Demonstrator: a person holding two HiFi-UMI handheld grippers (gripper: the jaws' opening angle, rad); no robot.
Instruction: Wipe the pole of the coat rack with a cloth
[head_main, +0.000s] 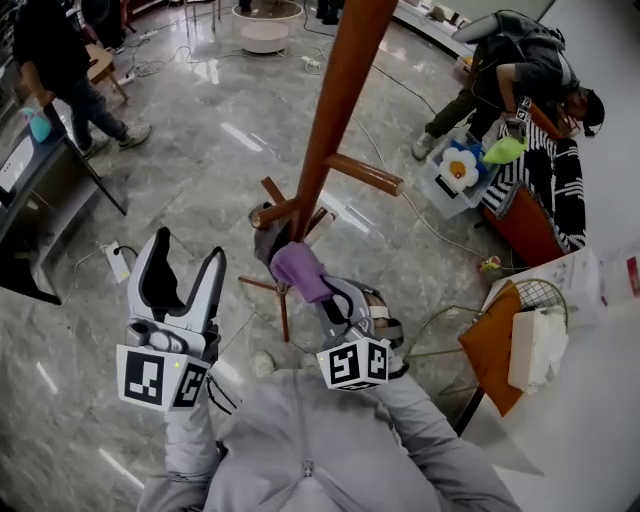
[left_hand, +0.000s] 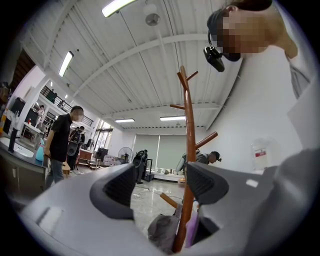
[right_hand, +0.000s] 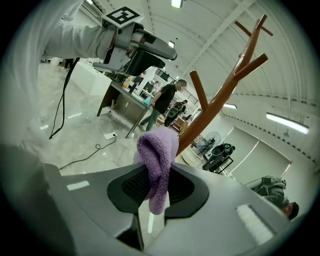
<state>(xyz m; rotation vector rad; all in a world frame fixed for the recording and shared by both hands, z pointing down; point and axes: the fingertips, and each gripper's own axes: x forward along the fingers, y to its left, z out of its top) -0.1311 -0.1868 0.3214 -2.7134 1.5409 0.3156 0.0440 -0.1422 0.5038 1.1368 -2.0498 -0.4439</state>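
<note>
A brown wooden coat rack pole rises through the middle of the head view, with short pegs low down. My right gripper is shut on a purple cloth, and the cloth presses against the lower pole. In the right gripper view the cloth bulges out from between the jaws with the pole right behind it. My left gripper stands open and empty to the left of the pole, apart from it. Through its jaws the pole and the cloth show.
Rack legs spread on the marble floor. A person stands at a dark table far left. Another person bends over a chair at the right. A white table with an orange cloth sits at the lower right. Cables cross the floor.
</note>
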